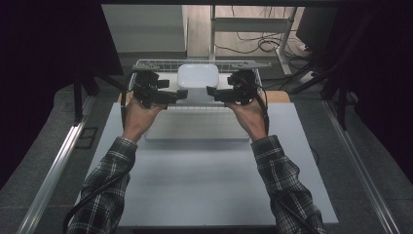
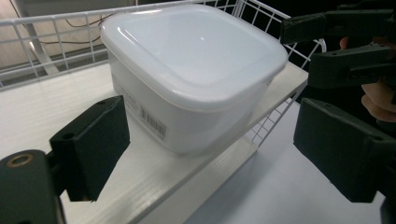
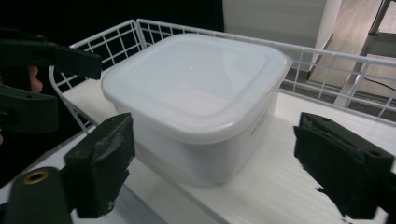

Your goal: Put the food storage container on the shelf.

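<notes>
While the pale grey rectangular table [image 1: 204, 185] spreads under my sleeves, a white wire basket with a flat white floor [image 1: 146, 64] stands at its far edge. Inside the basket sits a white square plastic container with a lid [image 2: 196, 70]. My left gripper [image 1: 184, 92] and right gripper [image 1: 209, 91] flank the container, jaws spread, gripping nothing.
</notes>
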A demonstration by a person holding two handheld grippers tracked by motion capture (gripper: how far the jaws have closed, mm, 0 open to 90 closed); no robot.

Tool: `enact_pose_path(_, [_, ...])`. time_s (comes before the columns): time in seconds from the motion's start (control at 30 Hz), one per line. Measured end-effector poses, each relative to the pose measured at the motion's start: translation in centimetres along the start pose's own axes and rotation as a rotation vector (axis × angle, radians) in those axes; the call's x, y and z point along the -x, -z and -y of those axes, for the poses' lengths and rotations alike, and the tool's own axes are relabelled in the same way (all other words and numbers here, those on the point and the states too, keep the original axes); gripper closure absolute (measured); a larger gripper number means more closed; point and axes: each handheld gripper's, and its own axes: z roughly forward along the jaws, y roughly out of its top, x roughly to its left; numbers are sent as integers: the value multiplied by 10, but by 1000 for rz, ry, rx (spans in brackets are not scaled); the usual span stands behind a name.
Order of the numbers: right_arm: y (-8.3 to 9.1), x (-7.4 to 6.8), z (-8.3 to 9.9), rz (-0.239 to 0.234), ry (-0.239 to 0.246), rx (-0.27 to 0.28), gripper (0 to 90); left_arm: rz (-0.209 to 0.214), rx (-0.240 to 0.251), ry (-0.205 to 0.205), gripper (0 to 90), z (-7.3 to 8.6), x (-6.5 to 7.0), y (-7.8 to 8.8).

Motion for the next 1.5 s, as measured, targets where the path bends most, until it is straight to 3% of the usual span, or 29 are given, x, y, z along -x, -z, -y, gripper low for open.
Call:
enact_pose_path(0.37, [5,-6,18,-24,52,-34,32,3,-10,-76,54,23,10,3])
enact_pose_path(0.6, [7,-4,28,-27,52,-47,28,19,-5,-76,52,33,12,4])
enact_pose_path(0.93, [12,-9,41,-46,78,-48,25,43,9,-112,23,47,21,4])
enact_pose_path(1.13, [15,-16,48,-50,121,-64,17,54,-7,-124,21,57,26,3])
enact_pose_path(1.5, [22,-21,68,-62,135,-74,2,48,-32,-134,6,82,34,5])
